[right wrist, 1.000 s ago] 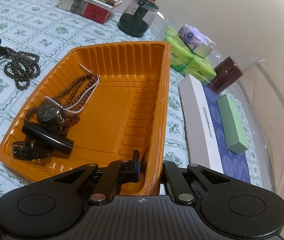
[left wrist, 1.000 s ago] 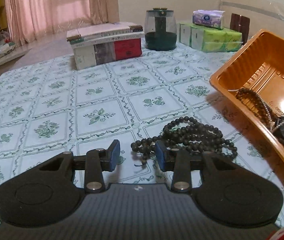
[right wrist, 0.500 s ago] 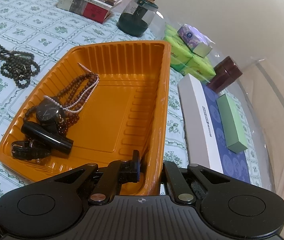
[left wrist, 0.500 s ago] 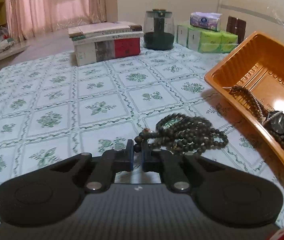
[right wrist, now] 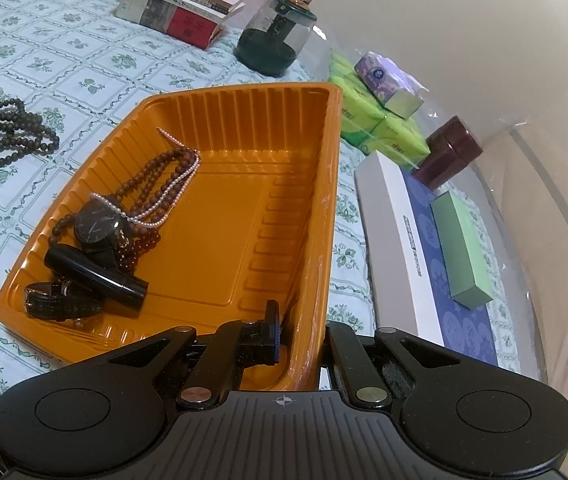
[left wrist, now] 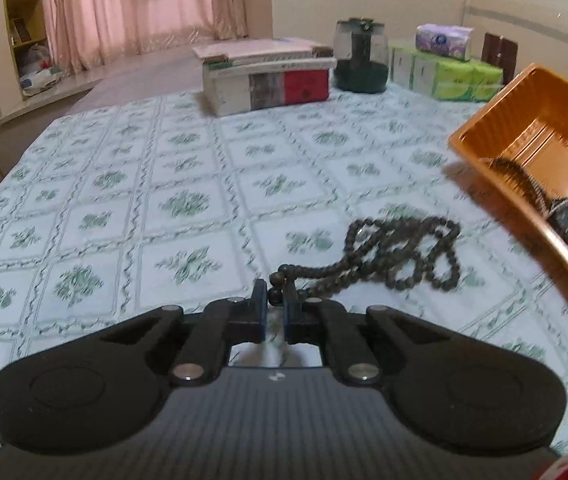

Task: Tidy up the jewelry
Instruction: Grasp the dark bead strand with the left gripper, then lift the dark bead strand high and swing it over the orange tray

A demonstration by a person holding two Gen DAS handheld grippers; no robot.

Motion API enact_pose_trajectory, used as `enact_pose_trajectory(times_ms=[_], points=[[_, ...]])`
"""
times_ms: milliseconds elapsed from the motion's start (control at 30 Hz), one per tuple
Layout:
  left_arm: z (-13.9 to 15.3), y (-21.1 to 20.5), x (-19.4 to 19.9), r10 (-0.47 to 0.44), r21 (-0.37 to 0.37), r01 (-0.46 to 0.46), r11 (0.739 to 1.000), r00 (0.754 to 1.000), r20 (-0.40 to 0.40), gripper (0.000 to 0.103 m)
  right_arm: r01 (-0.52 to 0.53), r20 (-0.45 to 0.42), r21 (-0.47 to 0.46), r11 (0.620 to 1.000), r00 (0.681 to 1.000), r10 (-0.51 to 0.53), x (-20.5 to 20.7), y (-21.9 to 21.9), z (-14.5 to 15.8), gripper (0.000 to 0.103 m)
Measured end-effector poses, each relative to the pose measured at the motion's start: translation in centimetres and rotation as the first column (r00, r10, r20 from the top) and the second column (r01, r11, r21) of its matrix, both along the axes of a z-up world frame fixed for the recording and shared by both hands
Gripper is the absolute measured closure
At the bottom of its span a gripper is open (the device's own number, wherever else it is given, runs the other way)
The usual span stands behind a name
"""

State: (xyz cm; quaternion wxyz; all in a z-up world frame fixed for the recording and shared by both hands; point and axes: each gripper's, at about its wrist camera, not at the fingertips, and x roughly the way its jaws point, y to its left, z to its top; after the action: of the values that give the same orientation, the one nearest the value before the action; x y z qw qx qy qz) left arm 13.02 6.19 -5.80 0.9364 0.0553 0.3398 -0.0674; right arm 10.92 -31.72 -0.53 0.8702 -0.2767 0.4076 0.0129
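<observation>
Beads: left gripper [left wrist: 275, 307] pinches the dark bead necklace [left wrist: 400, 252] by one end, jaws easing open slightly, while right gripper [right wrist: 302, 330] clamps the orange tray [right wrist: 244, 96] wall, probably to steady it.

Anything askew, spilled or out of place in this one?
Yes: the orange plastic tray sits tilted, its near wall clamped in the right gripper, so the jewelry has gathered at its low end. One dark bead necklace lies outside on the tablecloth, its end pinched by the left gripper.
</observation>
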Motion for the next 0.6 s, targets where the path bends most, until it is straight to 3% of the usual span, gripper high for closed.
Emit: enact_pose_trajectory(times_ms=[133, 467, 500, 533, 600], points=[[-0.7, -0.1, -0.3, -0.006, 0.019, 0.007, 1.0, 1.0, -0.01, 0.085, 0.0, 0.0, 0.001, 1.0, 1.0, 0.0, 0.0, -0.1, 0.0, 0.098], [-1.7, -0.8, 1.3, -0.031, 0.078, 0.035, 0.996, 0.998, -0.046, 0.082, 0.001, -0.001, 0.001, 1.0, 1.0, -0.001, 0.0, -0.1, 0.0, 0.098], [-1.7, -0.9, 1.4, -0.04, 0.086, 0.044, 0.995, 0.998, -0.053, 0.083, 0.001, -0.001, 0.001, 1.0, 1.0, -0.001, 0.0, -0.1, 0.0, 0.098], [-1.7, -0.9, 1.3, -0.052, 0.096, 0.057, 0.994, 0.997, -0.054, 0.093, 0.001, -0.001, 0.002, 1.0, 1.0, -0.001, 0.0, -0.1, 0.0, 0.098], [-1.4, -1.0, 1.1, -0.067, 0.103, 0.071, 0.992, 0.997, -0.047, 0.097, 0.0, 0.0, 0.0, 1.0, 1.0, 0.0, 0.0, -0.1, 0.0, 0.098]])
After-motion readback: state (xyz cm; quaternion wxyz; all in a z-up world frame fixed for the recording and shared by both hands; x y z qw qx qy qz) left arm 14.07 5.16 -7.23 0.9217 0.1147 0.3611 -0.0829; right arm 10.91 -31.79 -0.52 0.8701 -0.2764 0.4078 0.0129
